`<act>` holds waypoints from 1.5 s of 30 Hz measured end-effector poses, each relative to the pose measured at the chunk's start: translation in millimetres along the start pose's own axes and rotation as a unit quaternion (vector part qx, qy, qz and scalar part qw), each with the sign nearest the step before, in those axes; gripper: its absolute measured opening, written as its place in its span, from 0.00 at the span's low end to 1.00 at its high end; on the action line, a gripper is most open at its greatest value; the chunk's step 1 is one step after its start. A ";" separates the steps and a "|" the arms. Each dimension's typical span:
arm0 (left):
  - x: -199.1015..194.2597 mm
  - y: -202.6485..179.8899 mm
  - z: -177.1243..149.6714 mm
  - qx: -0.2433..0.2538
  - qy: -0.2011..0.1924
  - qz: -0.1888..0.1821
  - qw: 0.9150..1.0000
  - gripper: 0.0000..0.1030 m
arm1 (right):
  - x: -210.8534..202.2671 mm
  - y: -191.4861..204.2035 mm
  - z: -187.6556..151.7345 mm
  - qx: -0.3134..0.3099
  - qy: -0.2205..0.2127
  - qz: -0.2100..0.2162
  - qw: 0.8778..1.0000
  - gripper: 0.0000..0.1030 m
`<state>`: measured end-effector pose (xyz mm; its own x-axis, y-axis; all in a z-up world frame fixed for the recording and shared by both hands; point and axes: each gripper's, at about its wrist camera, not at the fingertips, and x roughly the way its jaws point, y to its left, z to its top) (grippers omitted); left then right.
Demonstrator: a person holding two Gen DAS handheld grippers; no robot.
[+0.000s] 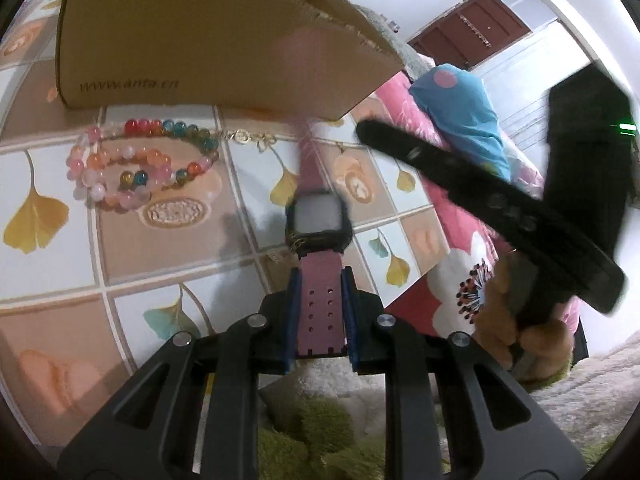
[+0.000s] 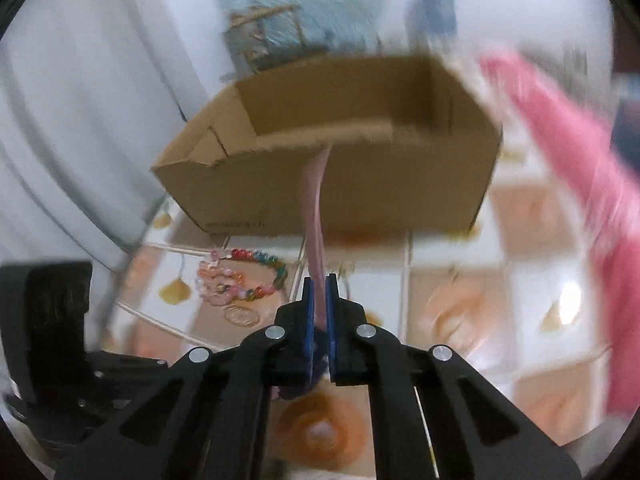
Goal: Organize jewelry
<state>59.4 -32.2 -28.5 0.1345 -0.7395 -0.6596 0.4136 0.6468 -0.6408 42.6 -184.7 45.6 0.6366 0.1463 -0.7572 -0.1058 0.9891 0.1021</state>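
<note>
Between the left gripper's [image 1: 320,320] blue pads sits the pink perforated strap of a square black-faced watch [image 1: 319,220], clamped above the ginkgo-patterned table [image 1: 60,280]. Right gripper [image 2: 319,312] pinches the strap's other end narrowly, tilted toward the brown cardboard box [image 2: 360,184]; 2 beaded bracelets [image 1: 140,164] lie near the box.

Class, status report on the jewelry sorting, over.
Left gripper shut on pink watch. Right gripper shut on pink strap. Bead bracelets on table, before cardboard box. Nothing seen blocking.
</note>
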 end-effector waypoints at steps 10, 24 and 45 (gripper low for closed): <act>-6.5 5.8 -3.6 -0.008 -0.018 -0.021 1.000 0.18 | 11.2 -30.3 -2.0 0.084 0.057 0.067 0.993 0.06; -12.4 12.6 -11.9 -0.010 -0.013 -0.029 0.999 0.18 | 42.2 -73.9 -52.5 0.278 0.192 0.174 0.925 0.58; -10.3 -3.9 -12.5 0.011 -0.023 -0.039 0.999 0.24 | 18.5 -40.5 -31.0 0.133 0.120 0.078 0.981 0.15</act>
<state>45.2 -24.8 -24.2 0.1415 -0.7956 -0.5891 0.4442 0.5829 -0.6804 35.0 -222.4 7.4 0.4278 0.3206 -0.8451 0.0348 0.9285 0.3698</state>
